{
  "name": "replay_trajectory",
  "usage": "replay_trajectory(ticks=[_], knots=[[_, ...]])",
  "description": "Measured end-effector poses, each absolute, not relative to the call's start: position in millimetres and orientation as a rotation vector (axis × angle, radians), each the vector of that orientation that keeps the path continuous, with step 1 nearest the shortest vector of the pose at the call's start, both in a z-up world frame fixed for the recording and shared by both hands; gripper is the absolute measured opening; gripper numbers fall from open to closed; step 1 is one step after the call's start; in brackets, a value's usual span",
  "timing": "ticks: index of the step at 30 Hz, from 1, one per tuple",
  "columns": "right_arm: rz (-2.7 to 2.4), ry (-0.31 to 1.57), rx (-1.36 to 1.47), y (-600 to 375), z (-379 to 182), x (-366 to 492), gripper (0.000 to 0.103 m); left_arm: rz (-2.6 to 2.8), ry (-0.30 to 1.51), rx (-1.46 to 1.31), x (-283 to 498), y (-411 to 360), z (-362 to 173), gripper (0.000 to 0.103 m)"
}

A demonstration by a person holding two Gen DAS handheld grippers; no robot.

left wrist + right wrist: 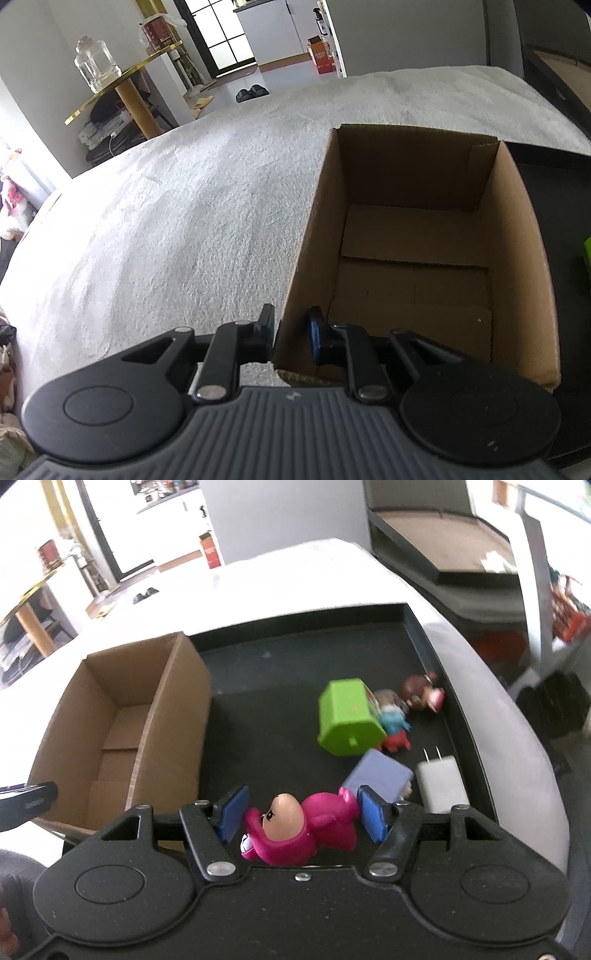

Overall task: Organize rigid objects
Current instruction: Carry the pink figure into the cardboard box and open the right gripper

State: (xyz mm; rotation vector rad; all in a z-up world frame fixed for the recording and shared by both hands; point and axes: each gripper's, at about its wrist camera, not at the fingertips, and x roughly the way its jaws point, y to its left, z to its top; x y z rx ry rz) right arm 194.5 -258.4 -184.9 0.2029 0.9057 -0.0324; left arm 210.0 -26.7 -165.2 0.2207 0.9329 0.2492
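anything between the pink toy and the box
Only the box's own near wall. The right gripper holds the pink toy over the black tray, beside the empty box; nothing else shows in the path.

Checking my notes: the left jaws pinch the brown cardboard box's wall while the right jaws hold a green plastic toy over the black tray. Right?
Not quite: the right wrist view shows the right gripper holding a pink plastic figurine, not green. The rest stands.

Pink figurine (pixel 295 830) sideways above black tray (pixel 280 672)
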Motion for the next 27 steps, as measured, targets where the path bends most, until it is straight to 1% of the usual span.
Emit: replay_trajectory(ticks=[9, 27], knots=[[0.04, 0.82, 0.086, -231.6, -161.3, 205.0, 0.063, 0.232, 0.927, 0.174, 208.7, -19.7, -162.8, 0.017], [0.195, 0.651, -0.134, -179.8, -139.1, 216.0, 0.063, 0.187, 0.922, 0.124, 207.0, -9.1, -161.9, 0.015]])
